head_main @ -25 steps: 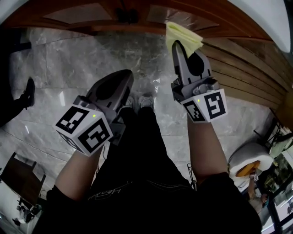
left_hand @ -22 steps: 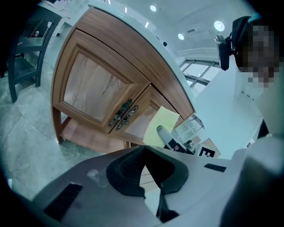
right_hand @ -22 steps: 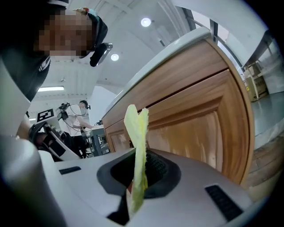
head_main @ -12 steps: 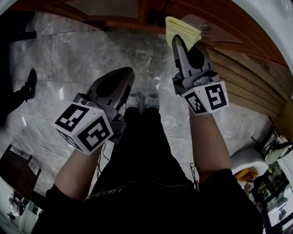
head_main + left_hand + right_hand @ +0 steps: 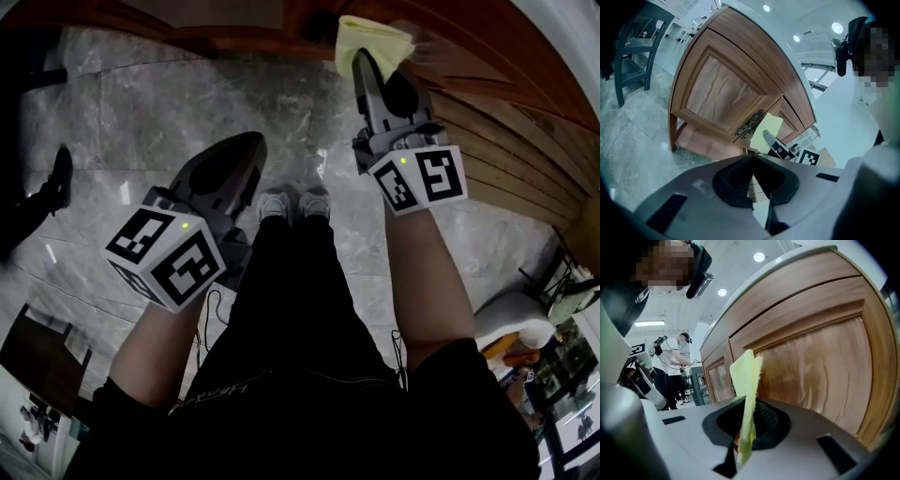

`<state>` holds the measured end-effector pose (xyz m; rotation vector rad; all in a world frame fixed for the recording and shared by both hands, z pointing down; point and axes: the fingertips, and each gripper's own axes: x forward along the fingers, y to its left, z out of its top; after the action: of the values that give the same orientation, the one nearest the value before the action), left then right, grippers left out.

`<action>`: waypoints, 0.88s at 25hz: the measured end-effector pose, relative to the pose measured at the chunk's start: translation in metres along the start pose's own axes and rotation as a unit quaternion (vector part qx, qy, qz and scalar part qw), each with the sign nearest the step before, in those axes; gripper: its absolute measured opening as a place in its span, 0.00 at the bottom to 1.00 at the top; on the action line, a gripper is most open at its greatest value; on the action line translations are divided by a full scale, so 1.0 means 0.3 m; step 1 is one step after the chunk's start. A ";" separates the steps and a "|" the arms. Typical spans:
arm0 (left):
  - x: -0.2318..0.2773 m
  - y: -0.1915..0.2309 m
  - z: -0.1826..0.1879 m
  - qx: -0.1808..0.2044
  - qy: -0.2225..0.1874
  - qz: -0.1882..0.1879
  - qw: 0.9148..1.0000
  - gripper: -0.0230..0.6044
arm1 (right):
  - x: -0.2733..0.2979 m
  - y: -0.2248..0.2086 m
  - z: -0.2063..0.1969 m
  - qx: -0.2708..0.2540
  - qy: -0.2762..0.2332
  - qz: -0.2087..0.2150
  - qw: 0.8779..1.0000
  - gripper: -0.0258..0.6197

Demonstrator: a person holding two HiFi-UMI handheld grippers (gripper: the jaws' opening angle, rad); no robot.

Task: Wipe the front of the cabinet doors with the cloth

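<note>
Two grippers, only one working. Left gripper (image 5: 752, 159): fingers pressed together with nothing between them, hanging low over the floor (image 5: 141, 122), well apart from the cloth. Right gripper (image 5: 747, 420): fingers clamped on the yellow cloth (image 5: 746, 380). One end is pinched between the pads and the rest sticks out past the fingertips.

Cloth orientation: it's a folded sheet, seen edge-on in the right gripper view. The long axis runs in line with the fingers and the free end points away from them, at the wood. From the left gripper view its flat face is turned to the cabinet, just beyond the right fingertips and beside the metal handles (image 5: 749, 125) where the two cabinet doors (image 5: 719, 93) meet. Can't tell if it's touching or just short of the wood.

Progress, my read: the cloth is gripped and brought up to the door front, so setup is done. I see no streaks or damp patches on either panel, so wiped area can't be read. Treat both door faces as still to do, the far left panel included.
</note>
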<state>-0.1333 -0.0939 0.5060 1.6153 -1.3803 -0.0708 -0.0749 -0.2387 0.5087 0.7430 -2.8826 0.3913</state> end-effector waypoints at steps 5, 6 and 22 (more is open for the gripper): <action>0.030 -0.013 0.003 0.012 0.015 -0.013 1.000 0.05 | -0.011 -0.023 -0.013 0.002 0.001 -0.023 1.000 0.10; 0.035 -0.016 0.004 0.014 0.018 -0.014 1.000 0.05 | -0.012 -0.027 -0.014 0.002 0.001 -0.026 1.000 0.10; 0.116 -0.105 -0.030 0.030 0.035 -0.027 0.999 0.05 | -0.110 -0.137 -0.018 0.009 -0.004 -0.056 0.998 0.10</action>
<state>-0.0929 -0.1191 0.5073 1.6895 -1.2968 -0.0048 -0.0257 -0.2569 0.5161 0.9060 -2.8323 0.4002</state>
